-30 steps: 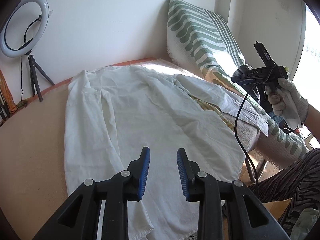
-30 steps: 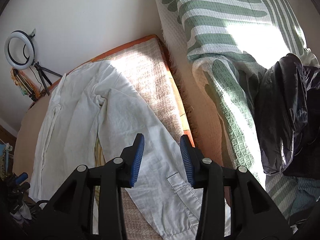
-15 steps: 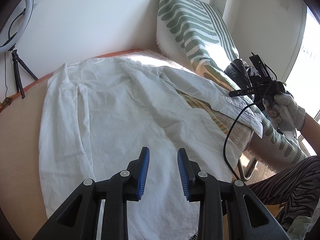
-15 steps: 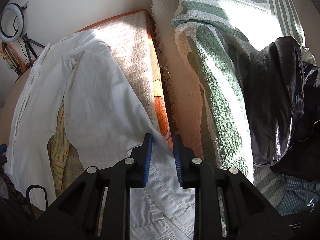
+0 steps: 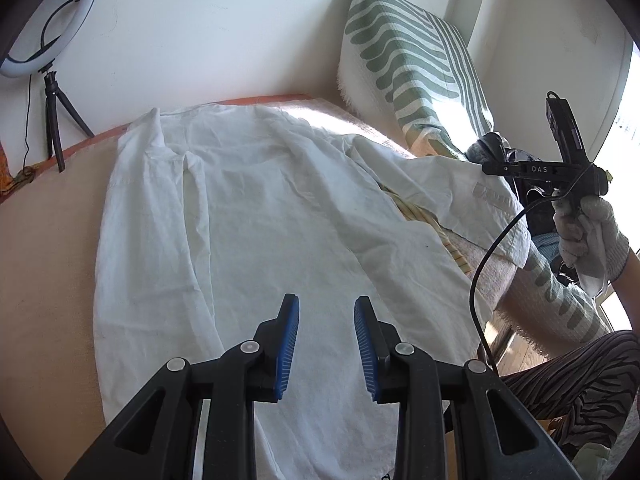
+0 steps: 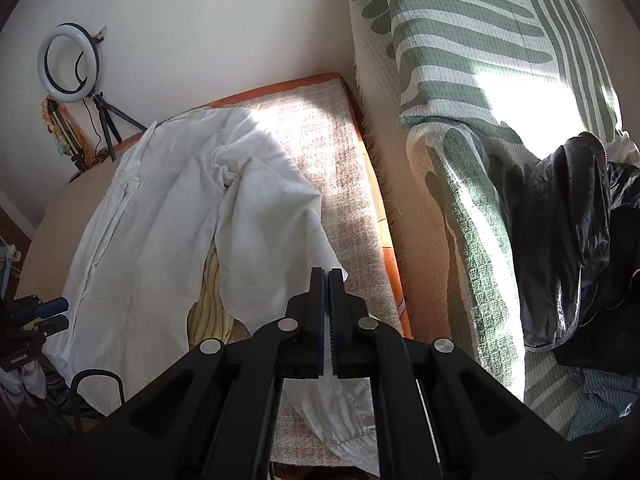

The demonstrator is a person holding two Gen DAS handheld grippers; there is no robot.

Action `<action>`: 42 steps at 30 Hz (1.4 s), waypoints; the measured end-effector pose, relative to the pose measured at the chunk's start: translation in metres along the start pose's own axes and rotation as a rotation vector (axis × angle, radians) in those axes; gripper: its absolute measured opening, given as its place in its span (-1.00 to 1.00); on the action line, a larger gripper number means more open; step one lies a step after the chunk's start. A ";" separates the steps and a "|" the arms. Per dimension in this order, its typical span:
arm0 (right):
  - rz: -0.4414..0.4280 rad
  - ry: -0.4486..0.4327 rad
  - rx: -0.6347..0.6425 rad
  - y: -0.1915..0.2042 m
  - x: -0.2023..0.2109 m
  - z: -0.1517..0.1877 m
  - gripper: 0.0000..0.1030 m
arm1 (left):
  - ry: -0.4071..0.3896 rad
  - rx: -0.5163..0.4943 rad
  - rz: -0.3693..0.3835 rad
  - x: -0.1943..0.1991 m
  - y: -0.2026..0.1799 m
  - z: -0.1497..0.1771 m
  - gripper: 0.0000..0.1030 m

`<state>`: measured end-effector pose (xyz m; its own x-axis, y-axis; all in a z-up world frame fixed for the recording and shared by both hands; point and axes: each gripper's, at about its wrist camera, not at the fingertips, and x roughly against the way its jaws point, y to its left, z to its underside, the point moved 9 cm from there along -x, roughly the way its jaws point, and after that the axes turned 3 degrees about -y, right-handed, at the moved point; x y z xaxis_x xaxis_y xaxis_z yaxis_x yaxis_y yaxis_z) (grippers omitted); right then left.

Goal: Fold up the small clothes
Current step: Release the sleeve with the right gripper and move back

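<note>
Left wrist view: white shirt (image 5: 256, 216) spread flat on the tan bed (image 5: 44, 264), collar toward the wall. Left gripper (image 5: 326, 344) hovers over the lower hem, blue pads apart, nothing between them. Gloved right hand (image 5: 592, 224) holds its tool at the bed's right edge, above the sleeve (image 5: 452, 188). Ring light (image 5: 52, 24) stands against the wall.

Right wrist view: right gripper (image 6: 329, 280) has just closed; pads pinch the sleeve, cloth lifted in a ridge. Striped blanket (image 6: 460, 92) and dark jacket (image 6: 568, 248) lie to the right.
</note>
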<state>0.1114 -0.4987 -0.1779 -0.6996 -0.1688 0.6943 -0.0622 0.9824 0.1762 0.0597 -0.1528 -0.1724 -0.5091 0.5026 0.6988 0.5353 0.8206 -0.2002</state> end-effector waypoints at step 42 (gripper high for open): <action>-0.329 0.089 -0.024 0.132 -0.024 0.020 -0.07 | -0.022 0.026 0.002 0.009 0.006 0.007 -0.44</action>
<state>0.1059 -0.3634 -0.1850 -0.5800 -0.4836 0.6556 -0.2563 0.8722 0.4166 0.0537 -0.1414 -0.1714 -0.5228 0.5102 0.6830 0.5189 0.8261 -0.2199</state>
